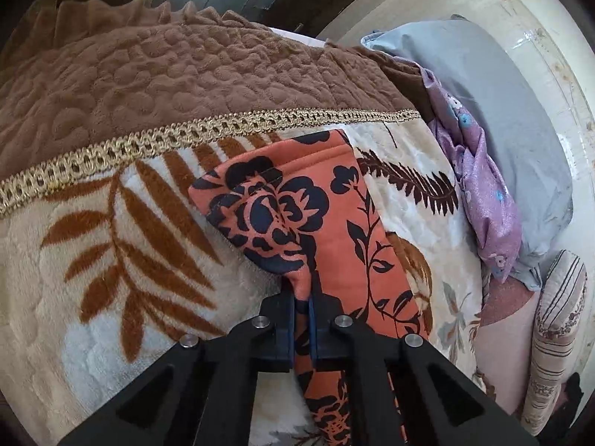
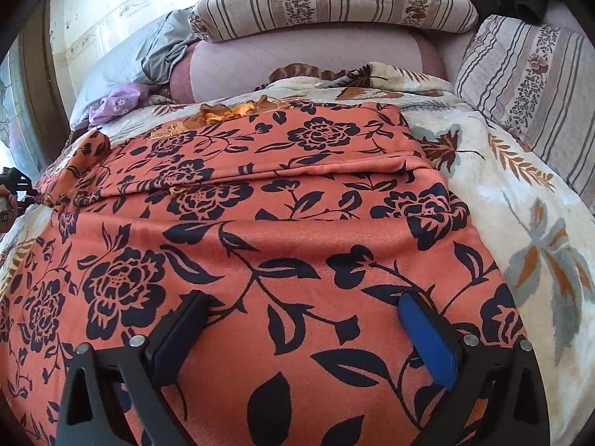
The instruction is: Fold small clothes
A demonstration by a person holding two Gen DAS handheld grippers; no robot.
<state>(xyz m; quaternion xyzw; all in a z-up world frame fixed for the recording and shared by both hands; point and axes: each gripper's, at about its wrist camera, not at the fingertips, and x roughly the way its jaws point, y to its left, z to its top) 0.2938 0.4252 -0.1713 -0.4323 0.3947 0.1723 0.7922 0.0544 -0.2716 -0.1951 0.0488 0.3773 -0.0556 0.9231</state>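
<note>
From the left wrist we see our left gripper [image 1: 302, 319] clamped on a fold of the orange cloth with black flowers [image 1: 334, 223], lifted off the cream leaf-print fleece blanket [image 1: 111, 260], near its brown quilted border [image 1: 186, 85]. From the right wrist, our right gripper [image 2: 303, 338] hovers spread apart, seemingly just above the cloth [image 2: 260, 223] lying mid-blanket [image 2: 520, 223]
</note>
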